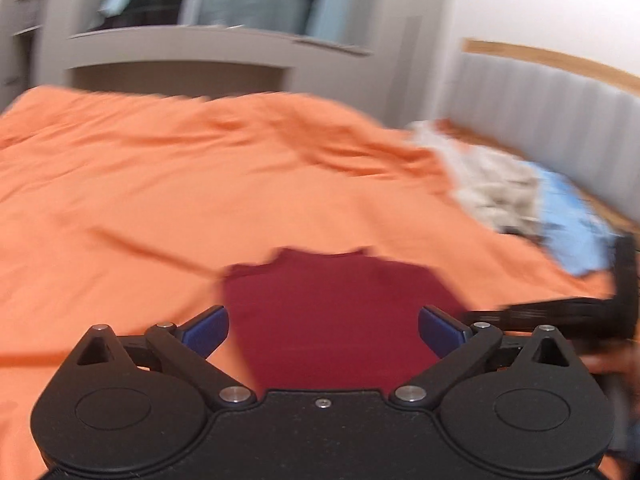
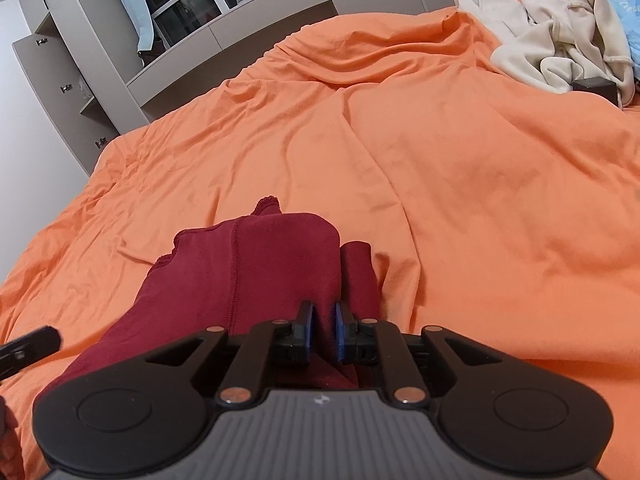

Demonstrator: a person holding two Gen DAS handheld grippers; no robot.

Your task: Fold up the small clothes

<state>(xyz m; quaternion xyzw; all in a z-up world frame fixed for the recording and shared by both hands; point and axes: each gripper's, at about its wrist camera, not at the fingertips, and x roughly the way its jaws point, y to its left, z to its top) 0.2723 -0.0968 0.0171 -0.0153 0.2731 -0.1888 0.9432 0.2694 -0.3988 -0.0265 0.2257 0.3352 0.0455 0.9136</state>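
garment (image 2: 248, 276): dark red soft knit, stitched seam, lying lengthwise away from the camera on the rumpled orange bed (image 2: 460, 200)
left gripper (image 1: 323, 330): jaws wide, holding nothing
right gripper (image 2: 323, 334): jaws narrow, pinching the garment's near edge

Dark red knit garment (image 2: 256, 264): soft matt cloth, stitched seam, ribbed hem. Orange bedsheet (image 2: 460, 168): thin matt cotton-like fabric, creased. Cream clothes (image 2: 556, 40): fleecy, thick, dull. Right gripper (image 2: 323, 334): matt black plastic, blue rubbery pads, shiny metal pins. Cabinets (image 2: 72, 92): smooth matt grey panels, small metal handles.
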